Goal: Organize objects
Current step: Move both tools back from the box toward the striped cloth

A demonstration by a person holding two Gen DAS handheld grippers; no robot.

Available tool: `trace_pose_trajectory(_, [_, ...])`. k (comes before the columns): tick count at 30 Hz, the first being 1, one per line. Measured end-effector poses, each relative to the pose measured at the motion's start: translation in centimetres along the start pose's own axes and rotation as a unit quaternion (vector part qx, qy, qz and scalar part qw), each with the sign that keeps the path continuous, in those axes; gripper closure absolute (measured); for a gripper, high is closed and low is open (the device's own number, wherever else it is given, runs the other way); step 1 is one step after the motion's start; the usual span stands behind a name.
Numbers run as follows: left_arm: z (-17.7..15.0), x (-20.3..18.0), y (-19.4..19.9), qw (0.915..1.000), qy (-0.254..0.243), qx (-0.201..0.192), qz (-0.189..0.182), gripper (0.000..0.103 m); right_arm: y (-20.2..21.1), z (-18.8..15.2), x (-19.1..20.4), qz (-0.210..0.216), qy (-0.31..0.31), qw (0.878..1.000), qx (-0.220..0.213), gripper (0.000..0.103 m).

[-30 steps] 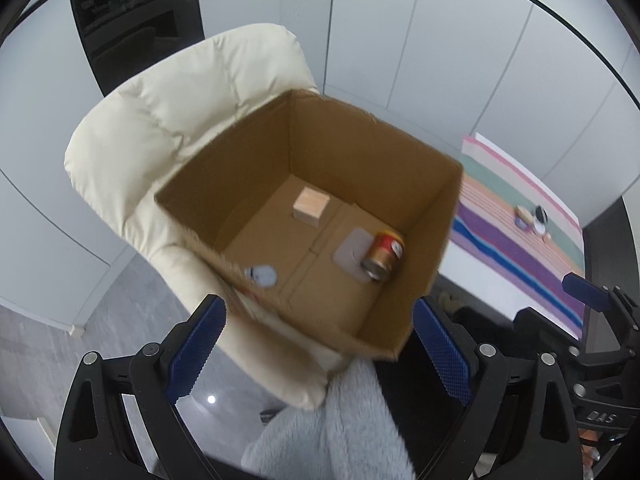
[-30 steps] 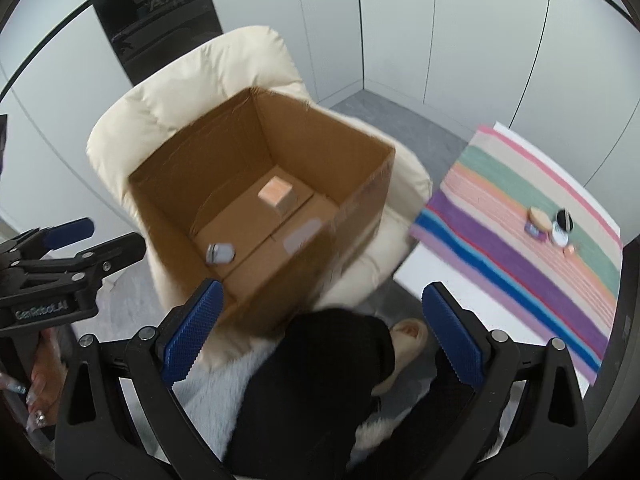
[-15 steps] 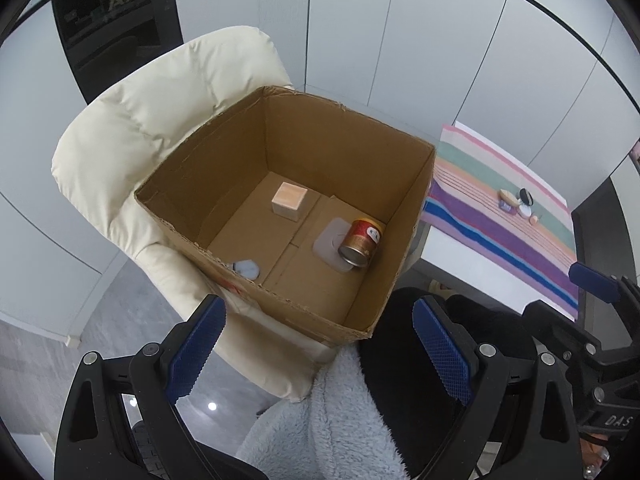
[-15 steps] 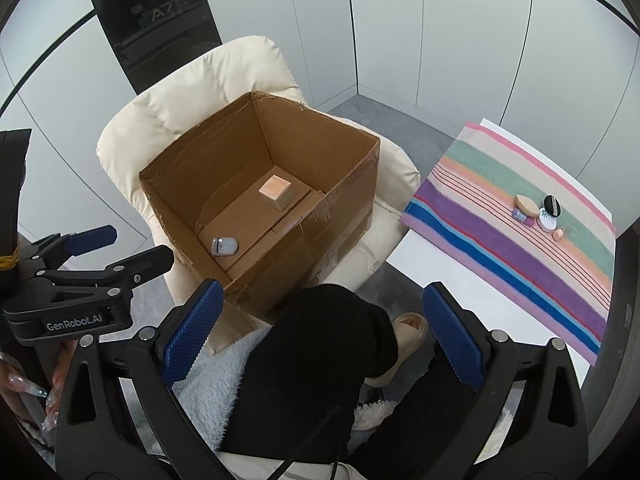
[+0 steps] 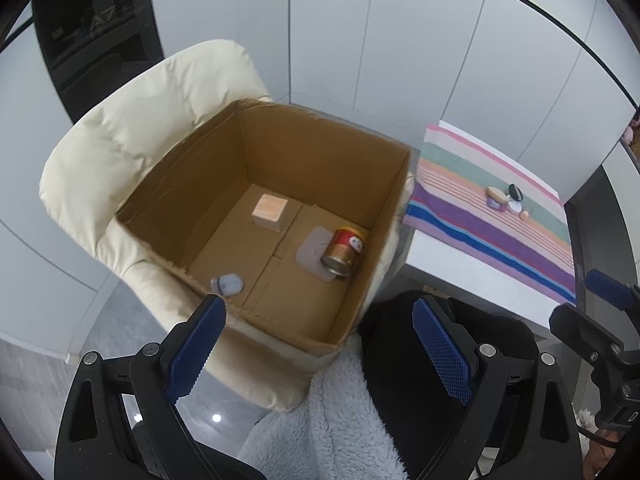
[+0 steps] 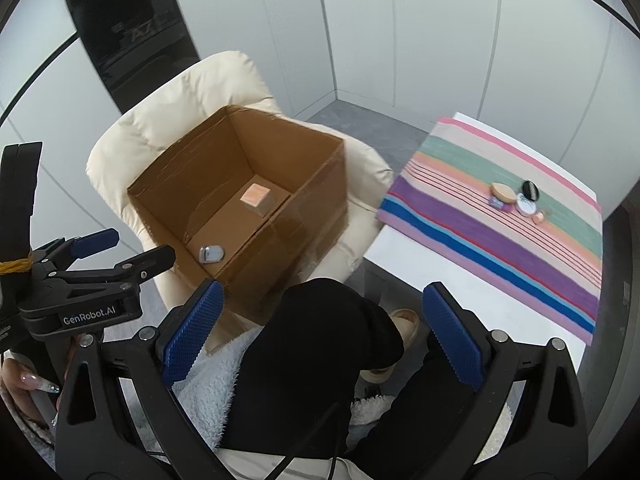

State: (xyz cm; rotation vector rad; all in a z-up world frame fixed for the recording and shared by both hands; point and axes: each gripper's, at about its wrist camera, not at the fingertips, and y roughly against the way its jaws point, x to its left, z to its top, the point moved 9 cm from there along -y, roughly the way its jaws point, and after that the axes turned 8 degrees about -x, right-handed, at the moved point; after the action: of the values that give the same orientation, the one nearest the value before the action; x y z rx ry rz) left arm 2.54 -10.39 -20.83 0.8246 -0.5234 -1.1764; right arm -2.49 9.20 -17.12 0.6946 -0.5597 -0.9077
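Note:
An open cardboard box [image 5: 180, 184] [image 6: 320, 216] rests on a cream armchair [image 5: 132, 136]. Inside lie a small wooden cube [image 5: 270, 209] [image 6: 256, 197], a red can on its side [image 5: 344, 246], a grey flat pad [image 5: 311, 254] and a small silver-grey item [image 5: 227, 284] [image 6: 211, 255]. Several small cosmetic items [image 5: 505, 199] [image 6: 516, 198] sit on a striped cloth [image 6: 500, 236]. My left gripper [image 5: 320, 344] is open and empty in front of the box. Over a person's knee, my right gripper [image 6: 320, 332] is also open and empty.
The striped cloth covers a white table [image 5: 472, 276] to the right of the chair. A person's black-clad knee [image 6: 320, 336] and fluffy grey garment [image 5: 328, 420] fill the foreground. White wall panels and a dark cabinet [image 6: 128, 28] stand behind.
Both views have pulled back and swung right: the box sits smaller and farther left, and more of the striped table shows. Both grippers stay open and empty.

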Motion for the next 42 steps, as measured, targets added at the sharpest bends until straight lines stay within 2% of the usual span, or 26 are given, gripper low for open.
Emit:
trace_pose_trajectory(4, [0.6,-2.3,-0.4,0.9998,-0.013,0.000,-0.016,0.007,1.0,-0.4,-2.2,-0.016,-0.019,1.000,-0.004,0.002])
trace_pose_trajectory(9, [1.3,-7.0,-0.6,0.9976,-0.054,-0.008,-0.042,0.007,3.1,-1.3,-6.1,-0.048,-0.048,0.998,-0.016,0.002])
trace_pose_trajectory(12, [1.6,-10.2,-1.0,0.9946,-0.079,-0.004,-0.067,0.007,4.6,-2.2,-9.2,-0.077,-0.083,0.993,-0.021,0.002])
trace_pose_trajectory(16, [2.1,-13.5,-1.6,0.9906,-0.103,-0.012,-0.090,0.007,6.3,-3.4,-12.9,-0.092,-0.125,0.987,-0.027,0.002])
trace_pose_trajectory(20, [2.3,-17.1,-1.7,0.9856,-0.115,-0.015,-0.123,0.007,8.8,-5.2,-17.7,-0.133,-0.169,0.976,-0.039,0.002])
trace_pose_trajectory(26, [2.1,-21.7,-2.1,0.9794,-0.140,-0.009,-0.146,0.007,12.2,-8.0,-24.1,-0.182,-0.233,0.954,-0.051,0.002])
trace_pose_trajectory(35, [2.5,-27.5,-3.0,0.9705,-0.181,-0.007,-0.159,0.007,14.1,-11.2,-28.3,-0.212,-0.275,0.936,-0.046,0.002])
trace_pose_trajectory(42, [5.0,-30.4,-5.8,0.9703,-0.185,-0.003,-0.156,0.007,12.4,-11.8,-31.7,-0.219,-0.277,0.935,-0.036,0.002])
